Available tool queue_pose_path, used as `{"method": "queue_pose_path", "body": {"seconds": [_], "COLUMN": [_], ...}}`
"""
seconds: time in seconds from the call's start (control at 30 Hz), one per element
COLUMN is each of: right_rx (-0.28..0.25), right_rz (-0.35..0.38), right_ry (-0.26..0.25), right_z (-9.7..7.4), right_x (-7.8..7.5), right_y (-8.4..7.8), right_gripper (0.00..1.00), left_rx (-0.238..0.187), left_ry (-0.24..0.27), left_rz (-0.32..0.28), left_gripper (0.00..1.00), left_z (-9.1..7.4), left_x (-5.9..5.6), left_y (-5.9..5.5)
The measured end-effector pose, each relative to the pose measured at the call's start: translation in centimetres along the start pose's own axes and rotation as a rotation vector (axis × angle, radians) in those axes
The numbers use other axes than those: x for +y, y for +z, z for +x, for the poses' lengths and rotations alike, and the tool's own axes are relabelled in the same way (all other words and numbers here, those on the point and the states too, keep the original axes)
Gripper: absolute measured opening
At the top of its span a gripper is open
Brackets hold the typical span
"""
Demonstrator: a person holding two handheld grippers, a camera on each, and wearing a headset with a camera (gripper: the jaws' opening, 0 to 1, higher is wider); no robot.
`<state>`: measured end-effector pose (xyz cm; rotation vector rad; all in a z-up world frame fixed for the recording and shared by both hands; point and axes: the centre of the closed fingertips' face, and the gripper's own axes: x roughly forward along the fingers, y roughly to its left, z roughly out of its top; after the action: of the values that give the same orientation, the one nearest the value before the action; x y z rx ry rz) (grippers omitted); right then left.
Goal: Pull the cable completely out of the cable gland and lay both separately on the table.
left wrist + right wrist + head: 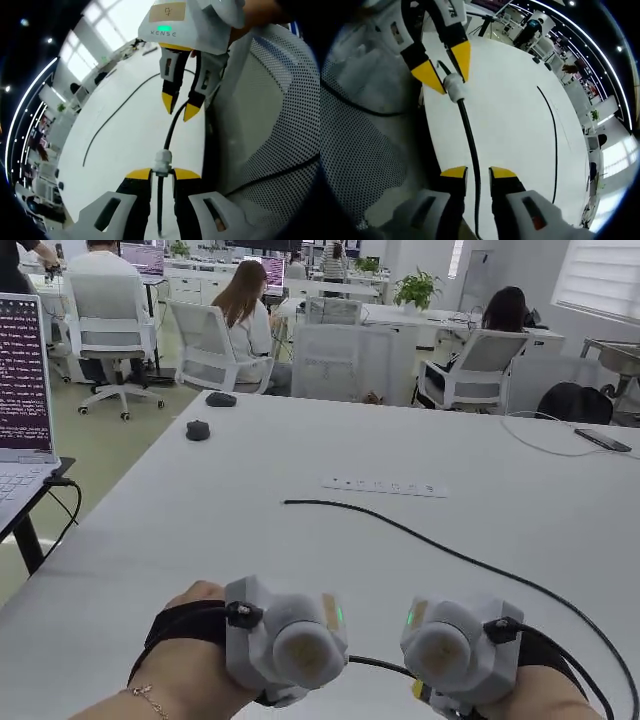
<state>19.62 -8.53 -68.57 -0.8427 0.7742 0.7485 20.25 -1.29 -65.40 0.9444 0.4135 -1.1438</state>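
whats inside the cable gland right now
The black cable runs through the cable gland, held by the left gripper. The stretch inside is covered.

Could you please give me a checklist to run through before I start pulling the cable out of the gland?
1. Left claw clamped on the cable gland: ok.
2. Right claw tight on the cable: cannot tell; a gap shows beside the cable.
3. Cable straight between the two claws: ok.
4. Rest of the cable lying on the table without loops: ok.
5. Cable out of the gland: not ok, it is threaded through.
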Motion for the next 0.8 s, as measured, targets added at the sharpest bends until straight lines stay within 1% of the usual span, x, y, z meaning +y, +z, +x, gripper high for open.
{"method": "queue_pose_path", "body": {"seconds": [0.03,0.07,0.13,0.17,0.2,0.23,0.3,0.33,0.37,0.47,0.53,0.63,0.67,0.73,0.77,0.8], "right_rx": [-0.039,-0.097,-0.18,-0.204,-0.237,-0.24,-0.231,-0.217,-0.216,-0.213,-0.185,-0.133,-0.098,-0.068,-0.041,-0.001], "right_rz": [0.005,-0.014,-0.066,-0.08,-0.09,-0.094,-0.111,-0.121,-0.117,-0.1,-0.107,-0.105,-0.098,-0.09,-0.074,-0.062], "right_ry": [0.013,0.028,0.026,0.032,0.051,0.059,0.06,0.046,0.048,0.044,0.026,0.013,0.005,0.0,-0.004,-0.014], "right_z": [-0.1,-0.4,-0.9,-1.1,-1.3,-1.3,-1.3,-1.1,-1.1,-1.1,-1.0,-0.6,-0.5,-0.2,-0.2,-0.2], "right_x": [0.3,0.7,1.0,1.3,1.9,2.1,2.3,2.0,1.8,1.7,1.3,0.9,0.7,0.4,0.3,0.0], "right_y": [0.9,2.2,4.2,4.8,5.5,5.5,5.4,5.1,5.0,4.9,4.4,3.3,2.6,1.8,1.3,0.4], "right_gripper": [0.19,0.19,0.18,0.17,0.15,0.12,0.07,0.06,0.04,0.04,0.04,0.03,0.03,0.03,0.03,0.03], "left_rx": [-0.002,-0.003,-0.004,-0.006,-0.01,-0.011,-0.015,-0.013,-0.017,-0.022,-0.013,-0.007,-0.004,-0.005,-0.005,-0.005], "left_ry": [-0.001,-0.002,-0.01,-0.014,-0.017,-0.017,-0.018,-0.021,-0.024,-0.021,-0.013,-0.009,-0.004,-0.001,0.002,0.003], "left_rz": [0.0,0.004,0.014,0.016,0.02,0.022,0.025,0.026,0.026,0.023,0.023,0.011,0.009,0.004,0.004,0.003], "left_gripper": [0.16,0.16,0.16,0.16,0.16,0.16,0.16,0.16,0.16,0.16,0.16,0.16,0.16,0.16,0.16,0.16], "left_z": [0.0,0.0,0.1,0.1,0.1,0.1,0.0,0.1,0.1,0.0,0.0,0.0,0.0,-0.1,-0.1,-0.1], "left_x": [0.0,-0.1,-0.3,-0.4,-0.5,-0.5,-0.6,-0.6,-0.7,-0.6,-0.4,-0.3,-0.2,-0.1,0.0,0.0], "left_y": [0.0,0.1,0.1,0.2,0.3,0.3,0.4,0.4,0.5,0.6,0.4,0.1,0.1,0.1,0.1,0.1]}}
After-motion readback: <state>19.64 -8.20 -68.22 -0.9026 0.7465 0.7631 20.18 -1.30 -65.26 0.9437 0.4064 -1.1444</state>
